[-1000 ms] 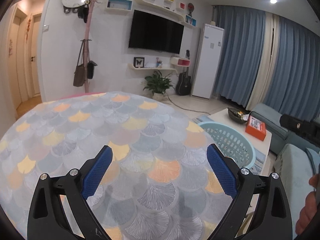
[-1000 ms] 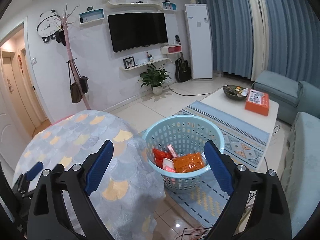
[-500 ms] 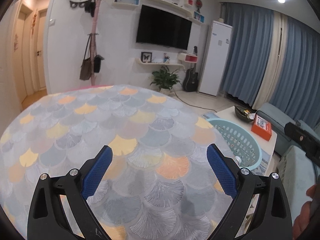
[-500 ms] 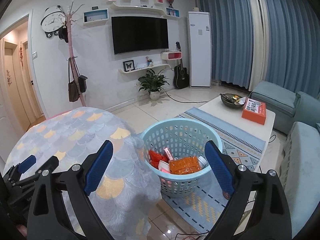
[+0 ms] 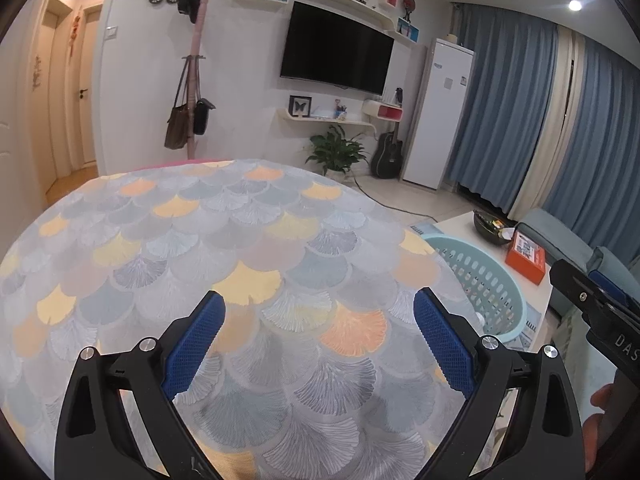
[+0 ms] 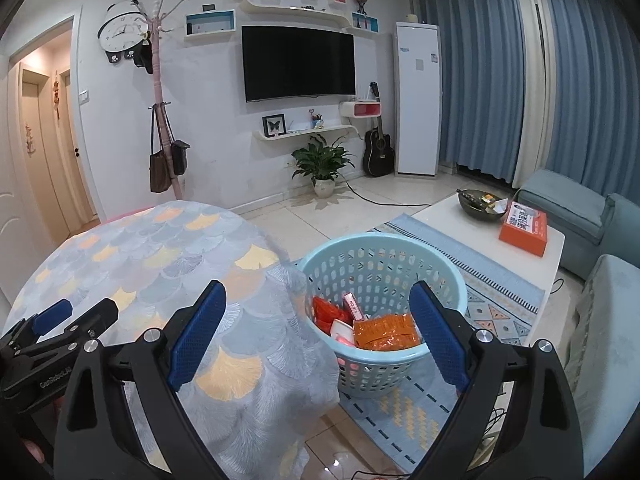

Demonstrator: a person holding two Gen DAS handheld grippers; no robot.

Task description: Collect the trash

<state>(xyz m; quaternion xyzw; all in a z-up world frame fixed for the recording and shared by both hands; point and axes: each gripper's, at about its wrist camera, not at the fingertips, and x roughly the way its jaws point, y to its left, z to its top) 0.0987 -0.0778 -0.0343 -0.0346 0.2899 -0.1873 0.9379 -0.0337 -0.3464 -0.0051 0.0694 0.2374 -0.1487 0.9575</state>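
The trash [image 6: 376, 326] sits in the light-blue basket [image 6: 384, 248] on the floor, right beside the round table [image 5: 200, 240] w/ the fan-pattern cloth: orange packets, a red wrapper, a small pink-and-white box, piled at the bottom. Basket's parked just off the table edge, prob. so stuff can go straight across and drop in w/o walking. Tabletop shows no litter in either view, so I'd judge the collecting is about done, at least for this table. Right claw [image 6: 316, 332] hangs above the gap btw table and basket, jaws spread wide, nothing in them; looks like the spot you'd let go from. Left claw [image 5: 320, 332] is over the cloth, also wide open & holding nothing, pointing across the table as if scanning for leftovers. Further out, a white coffee table [image 6: 556, 240] w/ an orange box [image 6: 522, 234] and a dark bowl [image 6: 478, 204]; can't tell if any of that counts as trash. Rug [image 6: 496, 292] lies under the basket.
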